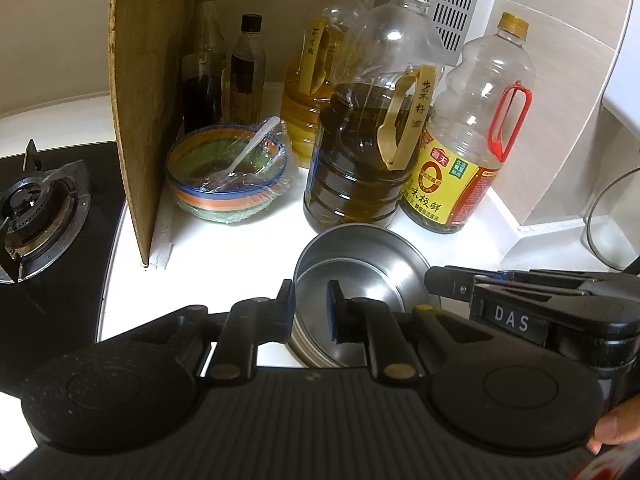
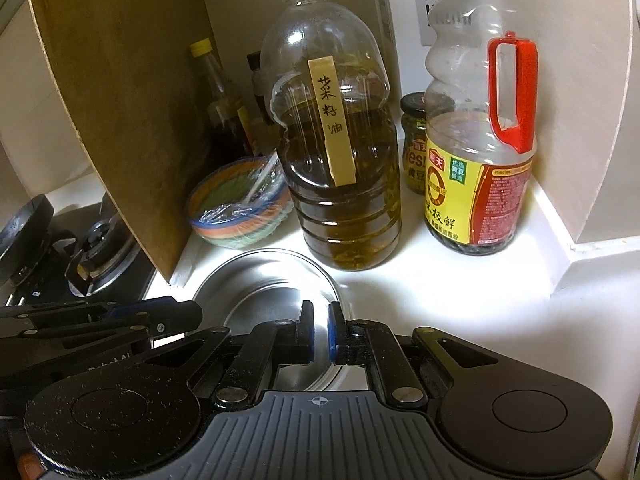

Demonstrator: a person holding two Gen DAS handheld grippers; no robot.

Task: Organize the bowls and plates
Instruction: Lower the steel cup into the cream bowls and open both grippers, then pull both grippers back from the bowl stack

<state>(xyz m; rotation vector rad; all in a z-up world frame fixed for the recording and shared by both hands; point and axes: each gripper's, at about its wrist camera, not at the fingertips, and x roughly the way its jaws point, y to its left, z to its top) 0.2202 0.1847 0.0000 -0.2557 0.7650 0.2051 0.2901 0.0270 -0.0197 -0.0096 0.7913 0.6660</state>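
A steel bowl (image 1: 360, 268) stands on the white counter in front of the oil bottles; it also shows in the right wrist view (image 2: 260, 284). My left gripper (image 1: 312, 312) straddles its left rim, one finger outside and one inside, with a gap still between pads and rim. My right gripper (image 2: 320, 330) is over the bowl's right side, jaws nearly closed with a narrow gap, holding nothing that I can see. A striped bowl (image 1: 228, 172) covered in plastic film, with a spoon in it, sits behind; it also shows in the right wrist view (image 2: 240, 208).
Large oil bottles (image 1: 364, 140) and a soy sauce bottle (image 1: 468, 140) stand close behind the steel bowl. A wooden board (image 1: 148, 100) stands upright at left beside the gas burner (image 1: 36, 212). A small jar (image 2: 414, 148) sits between bottles. A wall corner (image 2: 592, 200) bounds the right.
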